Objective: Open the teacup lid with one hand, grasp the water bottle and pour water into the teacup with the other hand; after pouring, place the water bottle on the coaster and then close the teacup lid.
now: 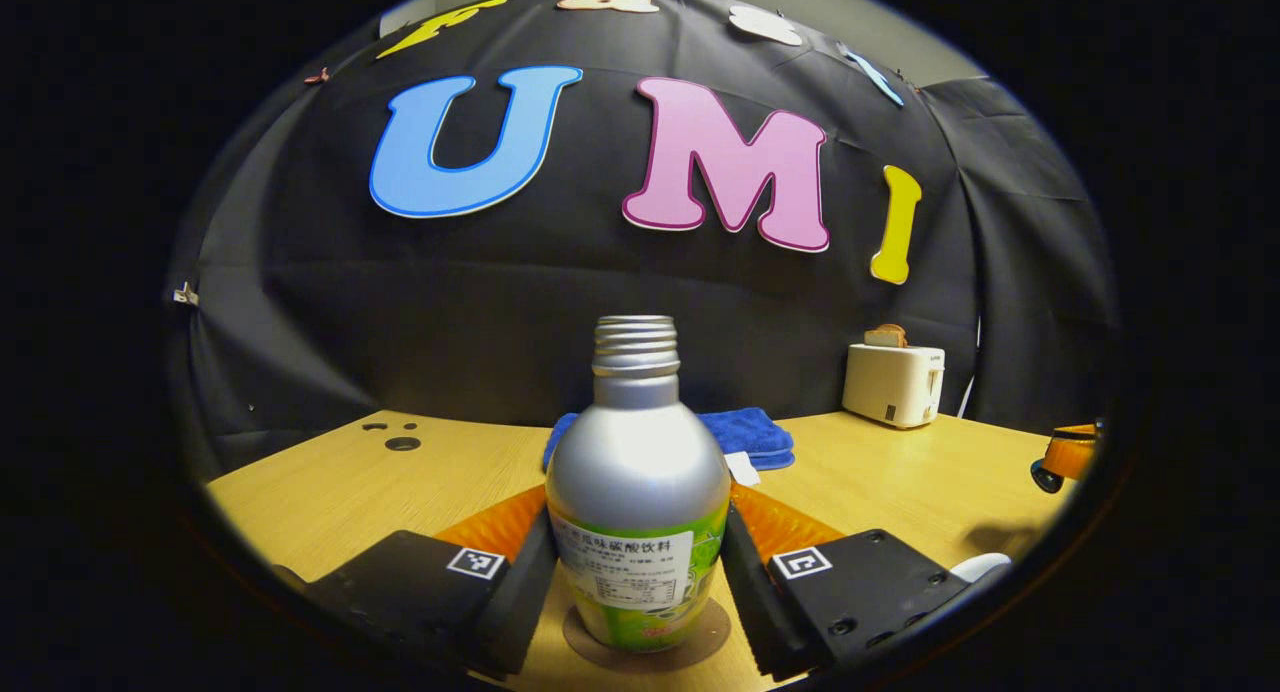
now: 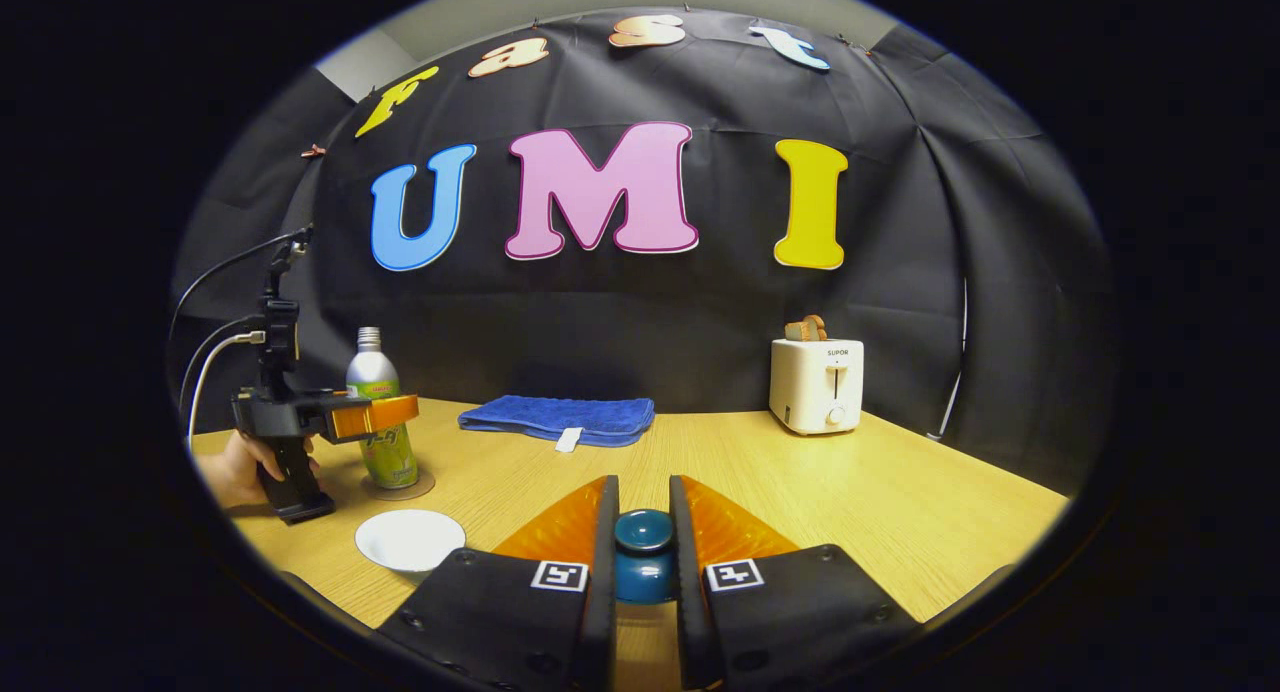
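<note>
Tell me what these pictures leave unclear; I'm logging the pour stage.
- Water level in the teacup: its inside looks plain white, right gripper view.
- Lower part of the lid: hidden between the right gripper's fingers.
- Bottle contents: opaque metal, left gripper view.
- Coaster: mostly under the bottle.

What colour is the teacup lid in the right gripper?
Dark teal blue: the glossy round-knobbed teacup lid sits between the right gripper's fingers, best seen in the right gripper view.

Wooden table (image 2: 800, 492) bears coaster (image 2: 400, 489), towel (image 2: 558, 417), toaster (image 2: 816, 384), teacup (image 2: 410, 540).
</note>
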